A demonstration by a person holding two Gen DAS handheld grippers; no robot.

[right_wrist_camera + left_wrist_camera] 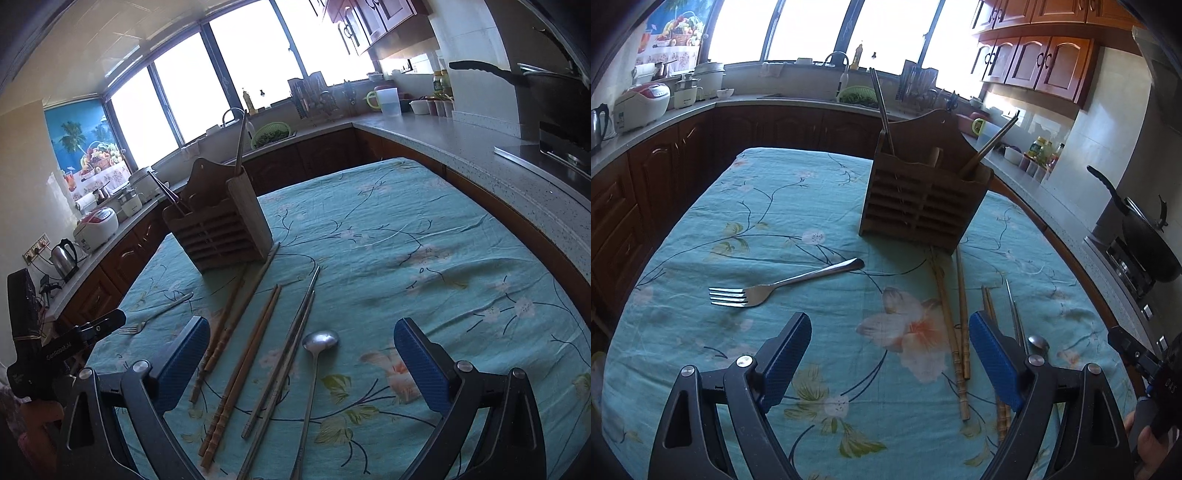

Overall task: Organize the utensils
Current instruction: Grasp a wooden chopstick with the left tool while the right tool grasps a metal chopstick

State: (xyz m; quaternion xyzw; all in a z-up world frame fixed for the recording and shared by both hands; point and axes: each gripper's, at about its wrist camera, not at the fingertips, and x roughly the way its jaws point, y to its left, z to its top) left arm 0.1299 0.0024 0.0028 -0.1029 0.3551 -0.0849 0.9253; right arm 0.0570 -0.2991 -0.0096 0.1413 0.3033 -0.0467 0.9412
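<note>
Both claws hover wide apart and empty over loose utensils.

Right claw (301, 363) straddles the spoon (317, 341), whose long handle runs back toward the camera, nearer than the wooden holder (218, 229); left claw (890, 363) faces the fork (757, 291), left of that holder.

Teal floral tablecloth (783, 206), brown holder (923, 199)

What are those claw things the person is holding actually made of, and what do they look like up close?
Each is a handheld tool. The left gripper and the right gripper look alike: two black angular arms with triangular cut-outs, joined by round silver pivot bolts. Each finger ends in a flat, rectangular blue pad with a fine textured surface. Seen from the right camera, the other tool's black body carries small white lettering, too small to read.
</note>
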